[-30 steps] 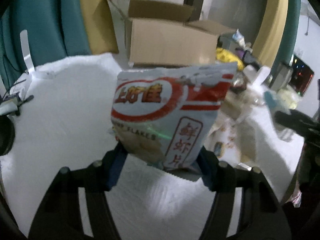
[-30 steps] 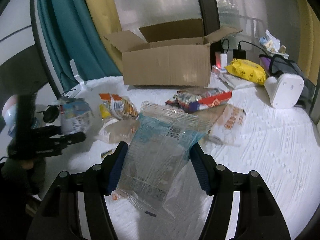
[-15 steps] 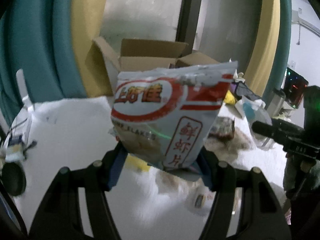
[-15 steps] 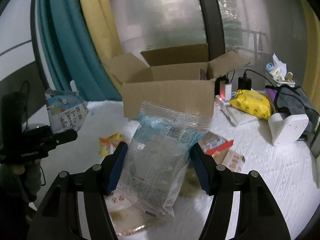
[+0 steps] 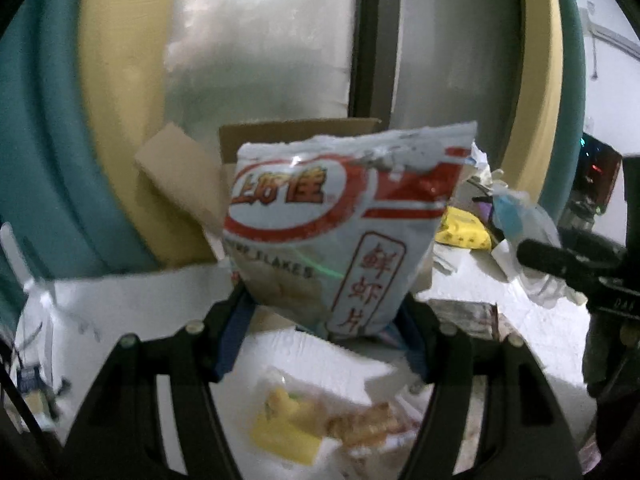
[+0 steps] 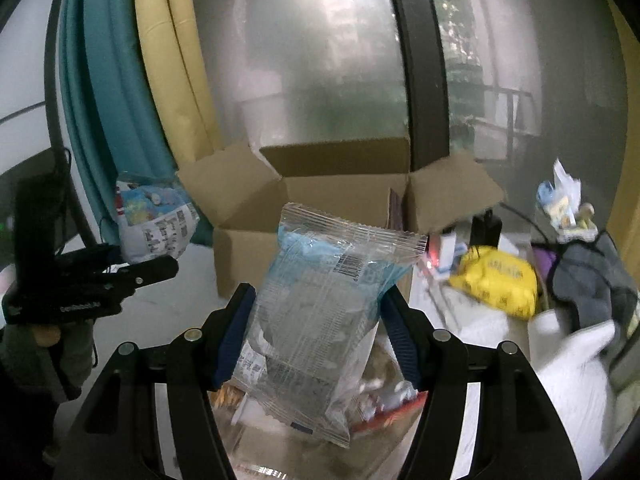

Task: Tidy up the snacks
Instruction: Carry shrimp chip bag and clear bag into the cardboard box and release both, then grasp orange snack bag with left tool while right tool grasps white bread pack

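**Two packs lifted, box ahead**

The left tool [image 5: 324,328] pinches a white-and-red chip bag [image 5: 340,232] by its lower end, upright between the pads. The right tool [image 6: 316,332] pinches a clear blue packet [image 6: 320,312] the same way. Both packs are off the surface [image 5: 120,304], and the open box [image 6: 340,208] stands beyond each tool's tips. Neither pack is in it yet. More snacks [image 5: 320,424] lie loose beneath the left tool, so much sorting seems left.
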`<action>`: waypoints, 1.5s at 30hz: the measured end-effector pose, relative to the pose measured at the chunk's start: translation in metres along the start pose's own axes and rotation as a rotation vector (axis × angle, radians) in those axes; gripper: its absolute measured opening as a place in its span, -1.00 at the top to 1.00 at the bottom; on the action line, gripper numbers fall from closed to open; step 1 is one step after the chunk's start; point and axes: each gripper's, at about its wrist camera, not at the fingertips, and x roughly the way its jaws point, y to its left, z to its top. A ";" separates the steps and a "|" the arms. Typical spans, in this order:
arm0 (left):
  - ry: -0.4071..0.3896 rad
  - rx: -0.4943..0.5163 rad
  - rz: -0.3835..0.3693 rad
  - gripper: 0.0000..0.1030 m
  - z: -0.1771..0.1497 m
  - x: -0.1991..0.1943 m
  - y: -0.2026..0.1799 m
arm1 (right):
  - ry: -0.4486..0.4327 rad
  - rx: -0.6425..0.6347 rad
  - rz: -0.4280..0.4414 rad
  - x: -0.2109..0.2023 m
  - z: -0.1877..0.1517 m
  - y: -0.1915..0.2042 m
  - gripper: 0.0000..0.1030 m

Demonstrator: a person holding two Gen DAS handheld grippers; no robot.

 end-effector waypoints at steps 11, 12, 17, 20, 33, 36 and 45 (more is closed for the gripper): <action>-0.024 -0.056 0.002 -0.34 0.055 0.057 0.019 | -0.019 -0.008 0.000 0.063 0.063 -0.020 -0.31; -0.025 -0.067 0.007 -0.34 0.058 0.064 0.022 | -0.017 0.004 0.001 0.071 0.068 -0.024 -0.31; 0.006 -0.064 0.045 -0.40 0.072 0.100 0.033 | 0.007 0.042 -0.006 0.116 0.086 -0.034 -0.31; 0.054 -0.063 0.054 -0.44 0.079 0.124 0.039 | 0.045 0.074 -0.021 0.149 0.090 -0.040 -0.31; 0.033 -0.097 0.051 -0.60 0.085 0.135 0.044 | 0.025 0.060 -0.104 0.181 0.106 -0.048 -0.66; 0.019 -0.090 0.033 -0.61 0.081 0.115 0.034 | 0.020 0.054 -0.106 0.162 0.102 -0.047 -0.66; 0.006 -0.061 0.003 -0.61 0.063 0.061 -0.007 | 0.002 0.040 -0.104 0.092 0.083 -0.031 -0.66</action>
